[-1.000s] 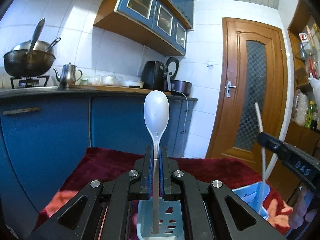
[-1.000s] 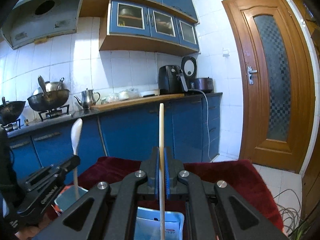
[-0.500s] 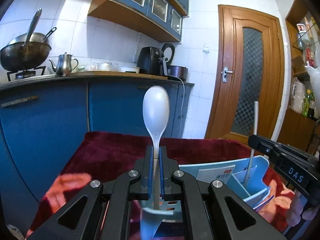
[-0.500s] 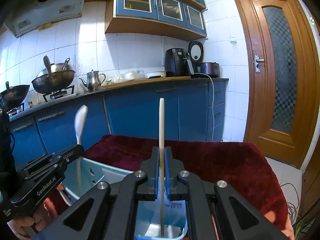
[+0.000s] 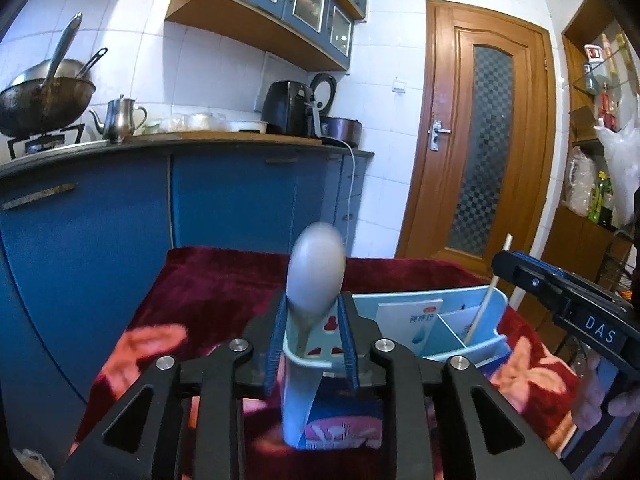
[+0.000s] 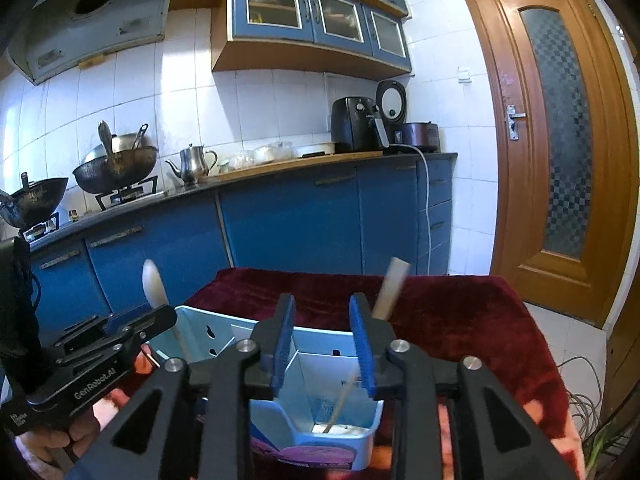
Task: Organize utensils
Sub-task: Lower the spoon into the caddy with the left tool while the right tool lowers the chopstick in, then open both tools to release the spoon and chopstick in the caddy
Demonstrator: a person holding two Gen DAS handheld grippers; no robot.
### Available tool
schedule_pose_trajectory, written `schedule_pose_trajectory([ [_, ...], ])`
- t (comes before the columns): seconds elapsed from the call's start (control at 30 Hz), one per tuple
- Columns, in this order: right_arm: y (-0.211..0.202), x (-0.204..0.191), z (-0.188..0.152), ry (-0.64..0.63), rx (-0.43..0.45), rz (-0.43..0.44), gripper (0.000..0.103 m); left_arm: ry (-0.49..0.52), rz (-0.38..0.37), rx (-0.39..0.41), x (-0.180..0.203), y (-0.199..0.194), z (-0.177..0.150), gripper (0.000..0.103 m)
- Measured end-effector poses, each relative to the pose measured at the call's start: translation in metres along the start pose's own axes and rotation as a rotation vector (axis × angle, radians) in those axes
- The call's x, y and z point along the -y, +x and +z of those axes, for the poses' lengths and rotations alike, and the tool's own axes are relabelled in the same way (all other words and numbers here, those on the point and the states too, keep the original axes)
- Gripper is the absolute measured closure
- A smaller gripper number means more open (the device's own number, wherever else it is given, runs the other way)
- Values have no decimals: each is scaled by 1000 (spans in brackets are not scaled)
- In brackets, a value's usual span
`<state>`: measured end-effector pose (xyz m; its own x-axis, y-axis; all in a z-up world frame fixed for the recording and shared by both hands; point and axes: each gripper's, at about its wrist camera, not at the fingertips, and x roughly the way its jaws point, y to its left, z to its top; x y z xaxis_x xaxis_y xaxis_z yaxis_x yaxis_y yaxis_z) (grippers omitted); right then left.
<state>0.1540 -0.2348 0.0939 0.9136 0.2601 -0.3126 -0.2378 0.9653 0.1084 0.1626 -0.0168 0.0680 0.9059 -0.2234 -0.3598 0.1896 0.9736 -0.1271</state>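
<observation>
Now the grey spoon (image 5: 315, 276) is standing blurred, bowl up, in an end compartment of the pale blue caddy (image 5: 496, 308), between the spread jaws of the left hand-held gripper (image 5: 310, 334), which have just been opening. Beside it, the pale chopstick (image 6: 390, 290) is leaning in the caddy's other end, clear of the right hand-held gripper (image 6: 323, 346), likewise just opening. Under the caddy, a red floral cloth (image 6: 460, 312) is covering the desk.

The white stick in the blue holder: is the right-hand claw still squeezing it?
Apart. In the right wrist view the right gripper has just been opening; the stick leans outside its blue pads, its foot inside the holder.
</observation>
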Motion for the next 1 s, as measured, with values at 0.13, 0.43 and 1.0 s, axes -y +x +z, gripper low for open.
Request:
schedule_pose_trajectory([
  [0.13,-11,2,0,23,6,5,65,-27,-30,-59,-5,-12,2,73],
  [0.43,-49,2,4,85,17,6,63,-31,-40,-75,-9,-47,5,73],
  [1.0,-115,-10,-16,133,-86,-36,63,27,-83,-199,14,-103,-16,70],
])
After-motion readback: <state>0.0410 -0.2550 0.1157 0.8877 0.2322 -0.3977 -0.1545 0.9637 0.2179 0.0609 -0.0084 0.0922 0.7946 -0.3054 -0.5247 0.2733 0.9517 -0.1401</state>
